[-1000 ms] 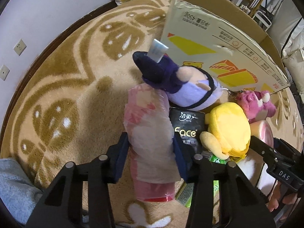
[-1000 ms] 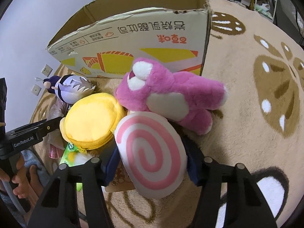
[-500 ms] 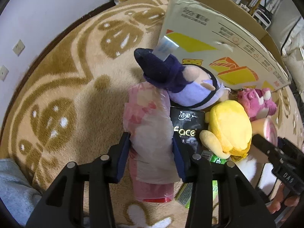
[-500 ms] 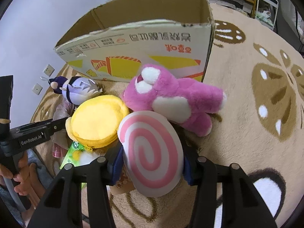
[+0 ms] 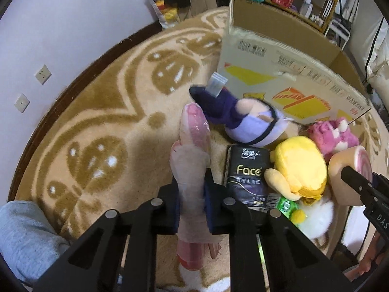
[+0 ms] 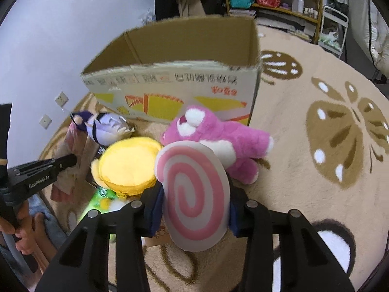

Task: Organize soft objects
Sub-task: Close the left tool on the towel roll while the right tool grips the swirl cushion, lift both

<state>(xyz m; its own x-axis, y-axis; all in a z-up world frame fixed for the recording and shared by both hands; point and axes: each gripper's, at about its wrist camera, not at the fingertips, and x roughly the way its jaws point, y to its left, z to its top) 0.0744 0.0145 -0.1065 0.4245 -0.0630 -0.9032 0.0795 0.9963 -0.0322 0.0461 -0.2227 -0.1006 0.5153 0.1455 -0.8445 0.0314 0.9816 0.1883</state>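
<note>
Since the earlier frames both grippers have squeezed tighter and lifted their loads: the pink plastic-wrapped soft bundle (image 5: pixel 192 168) is now pinched narrow and tipped up off the beige and brown patterned shag rug (image 5: pixel 102 126), and the cardboard box looks farther below and ahead.

Nearest in the left wrist view, the left gripper (image 5: pixel 193 204) is clamped hard on that bundle, its blue pads biting into the wrapping at mid-length. Just right of it on the rug lies a black tissue pack printed "Face" (image 5: pixel 248 170), then a round yellow plush (image 5: pixel 297 165) touching it.

In the right wrist view, the right gripper (image 6: pixel 194 209) grips the flat round cushion with a pink and white swirl (image 6: pixel 194 194); its jaws are closing, the pads pressing the cushion's edges. Behind the cushion lies a pink plush bear (image 6: pixel 226 136), and to the left a purple and lilac plush doll (image 6: pixel 104 126). Farthest stands the open brown cardboard box with yellow print (image 6: pixel 175 90), empty as far as its inside shows.
</note>
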